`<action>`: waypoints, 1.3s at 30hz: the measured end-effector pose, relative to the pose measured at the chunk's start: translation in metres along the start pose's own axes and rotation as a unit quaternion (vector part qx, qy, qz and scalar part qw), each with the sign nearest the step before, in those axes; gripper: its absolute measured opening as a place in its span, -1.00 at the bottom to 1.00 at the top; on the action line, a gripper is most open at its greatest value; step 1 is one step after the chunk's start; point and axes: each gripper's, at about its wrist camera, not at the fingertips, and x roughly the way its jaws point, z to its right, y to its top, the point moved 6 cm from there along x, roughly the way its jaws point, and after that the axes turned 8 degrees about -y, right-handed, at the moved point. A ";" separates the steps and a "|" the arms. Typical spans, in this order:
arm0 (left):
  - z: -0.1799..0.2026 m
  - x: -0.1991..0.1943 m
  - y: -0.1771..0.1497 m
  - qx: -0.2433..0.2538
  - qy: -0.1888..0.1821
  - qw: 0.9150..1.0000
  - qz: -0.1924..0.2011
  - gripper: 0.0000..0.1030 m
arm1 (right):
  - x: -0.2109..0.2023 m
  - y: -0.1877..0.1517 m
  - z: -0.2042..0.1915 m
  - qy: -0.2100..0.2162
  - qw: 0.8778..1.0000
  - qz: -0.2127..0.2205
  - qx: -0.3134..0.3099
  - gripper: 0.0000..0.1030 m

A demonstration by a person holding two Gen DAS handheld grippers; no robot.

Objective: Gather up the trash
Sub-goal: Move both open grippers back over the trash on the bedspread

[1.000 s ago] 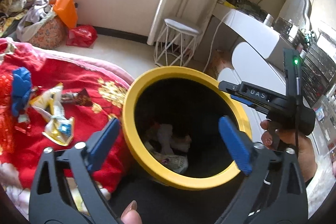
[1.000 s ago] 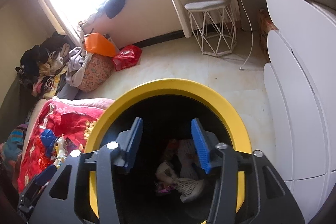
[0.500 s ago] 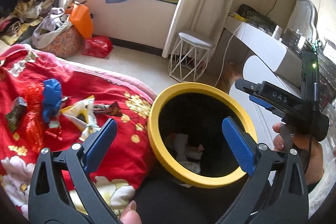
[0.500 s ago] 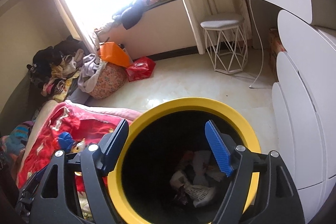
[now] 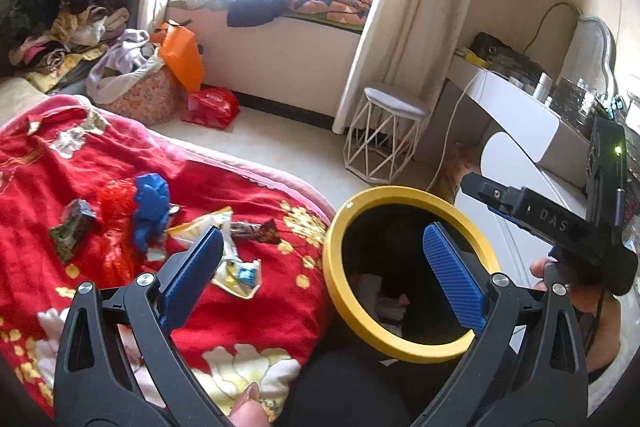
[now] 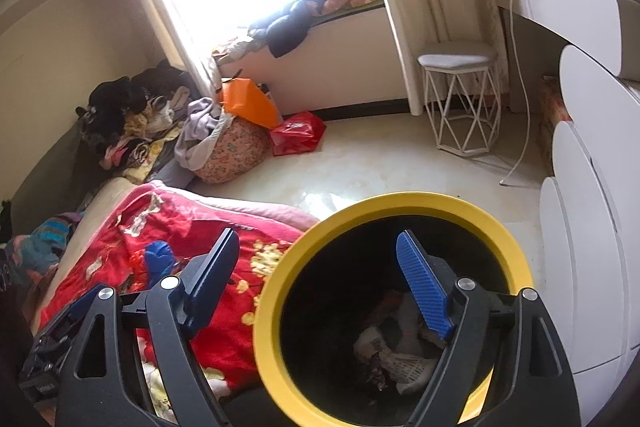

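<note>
Yellow-rimmed bin (image 5: 412,267) sitting right of red blanket (image 5: 120,187); wrappers (image 5: 236,263) lying left, near. Left gripper (image 5: 320,279) and right gripper (image 6: 320,283) both gaping wide, holding nothing. Advising: steering left gripper down onto nearest wrapper, pinching crumpled edge, avoiding blanket folds.

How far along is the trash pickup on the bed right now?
Partly done. Crumpled trash already lies in the yellow-rimmed bin. Nothing is in hand: the left gripper and right gripper are both open and empty. Left on the red blanket: a blue wad, a yellow-white wrapper, a dark wrapper and a greenish packet.
</note>
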 end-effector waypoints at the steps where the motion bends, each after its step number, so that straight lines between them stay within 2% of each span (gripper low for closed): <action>1: -0.002 -0.002 0.001 -0.001 0.002 1.000 0.002 0.79 | -0.001 0.000 -0.004 0.003 1.000 0.001 -0.003 0.52; 23: -0.060 -0.041 0.015 -0.040 0.060 0.996 0.044 0.79 | -0.008 -0.021 -0.071 0.057 0.995 -0.005 -0.077 0.52; 39: -0.127 -0.063 0.014 -0.098 0.109 0.987 0.065 0.79 | 0.005 -0.045 -0.114 0.090 0.987 -0.027 -0.131 0.53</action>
